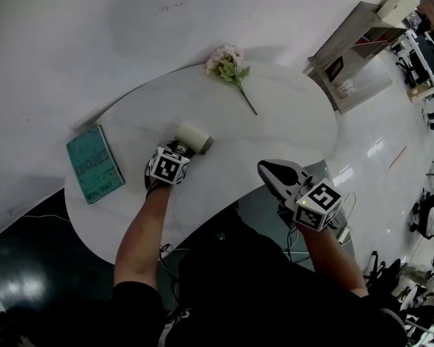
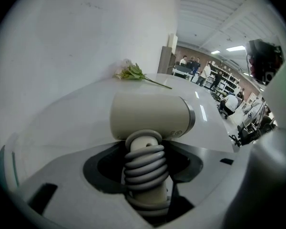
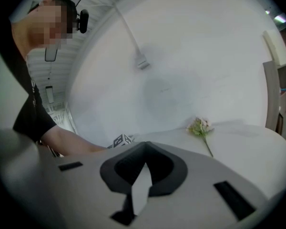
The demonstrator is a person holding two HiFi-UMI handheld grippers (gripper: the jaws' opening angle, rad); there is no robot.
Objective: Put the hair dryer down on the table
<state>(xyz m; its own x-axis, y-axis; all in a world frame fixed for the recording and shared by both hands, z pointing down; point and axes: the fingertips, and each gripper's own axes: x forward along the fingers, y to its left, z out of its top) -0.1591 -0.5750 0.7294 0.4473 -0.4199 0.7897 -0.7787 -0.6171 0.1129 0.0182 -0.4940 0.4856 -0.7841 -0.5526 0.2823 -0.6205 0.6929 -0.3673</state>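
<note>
A cream hair dryer [image 1: 193, 136] with a grey cord coiled round its handle is over the middle of the white oval table [image 1: 289, 114]. My left gripper [image 1: 179, 149] is shut on that handle. In the left gripper view the dryer's barrel [image 2: 150, 114] lies crosswise above the jaws, nozzle end to the right, and the wrapped handle fills the gap of the left gripper [image 2: 145, 171]. Whether the dryer touches the tabletop cannot be told. My right gripper [image 1: 269, 169] hovers at the table's near edge, shut and holding nothing; the right gripper [image 3: 142, 168] points toward the wall.
A pale pink flower sprig [image 1: 228, 63] lies at the table's far edge by the white wall. A teal book [image 1: 94, 163] rests at the left end. A wooden shelf unit [image 1: 362, 45] stands beyond the table on the right. People stand far off in the left gripper view.
</note>
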